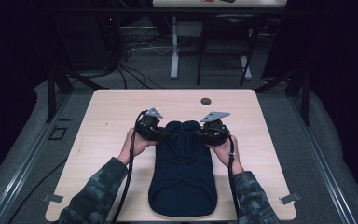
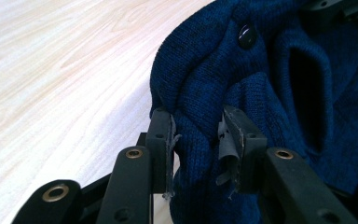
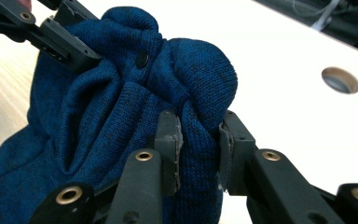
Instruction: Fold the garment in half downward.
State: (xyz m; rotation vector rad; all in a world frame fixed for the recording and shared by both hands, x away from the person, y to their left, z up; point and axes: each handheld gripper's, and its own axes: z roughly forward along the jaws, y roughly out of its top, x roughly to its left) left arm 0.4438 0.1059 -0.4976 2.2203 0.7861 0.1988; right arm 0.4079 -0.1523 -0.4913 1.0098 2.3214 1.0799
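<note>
Looking down from the high view, a dark blue knitted garment [image 1: 182, 175] lies lengthwise on the light wooden bench [image 1: 107, 121], its far end bunched and raised between the left gripper [image 1: 163, 133] and the right gripper [image 1: 200, 133], each held in a hand with a camouflage sleeve [image 1: 93, 191]. A round hole [image 1: 206, 101] sits in the bench just beyond. From the left gripper view, the fingers [image 2: 161, 140] are clamped on a thick fold of the garment [image 2: 261, 84], near a dark button [image 2: 247, 35]. From the right gripper view, the fingers [image 3: 168, 144] pinch another fold of the garment [image 3: 121, 107], with the left gripper [image 3: 81, 51] gripping opposite.
</note>
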